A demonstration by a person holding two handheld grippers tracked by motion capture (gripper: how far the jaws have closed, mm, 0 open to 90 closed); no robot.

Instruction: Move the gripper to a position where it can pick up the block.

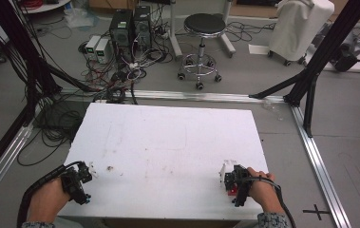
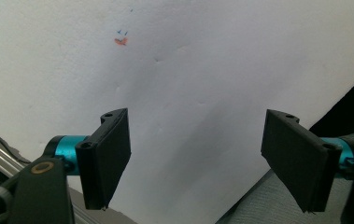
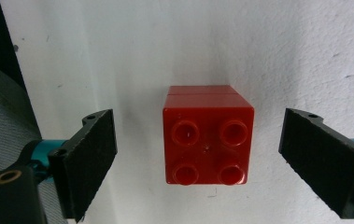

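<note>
A red brick [image 3: 207, 140], four studs up and seemingly two blocks stacked, was seen lying on the white table [image 1: 168, 137] near its front right corner, directly between the jaws of the right gripper [image 3: 198, 161]. Those jaws were spread wide, with a clear gap left on either side of the brick, so nothing was gripped. In the high view the right gripper [image 1: 234, 183] was held low over the brick [image 1: 231, 191], most of which was hidden beneath it.

The left gripper [image 2: 198, 158] was kept near the front left corner, well apart from the brick, its jaws likewise spread over bare table, with a small orange mark [image 2: 120, 41] noted farther off.

A grasp of the brick was judged to be the step in hand. Several risks were seen. Were the jaws closed off centre, the brick could be pushed sideways or twisted before being clamped. Were only the upper block pinched, the lower one might be left behind or dropped once lifted. The table edge lay close, so a nudged brick could be slid off it
</note>
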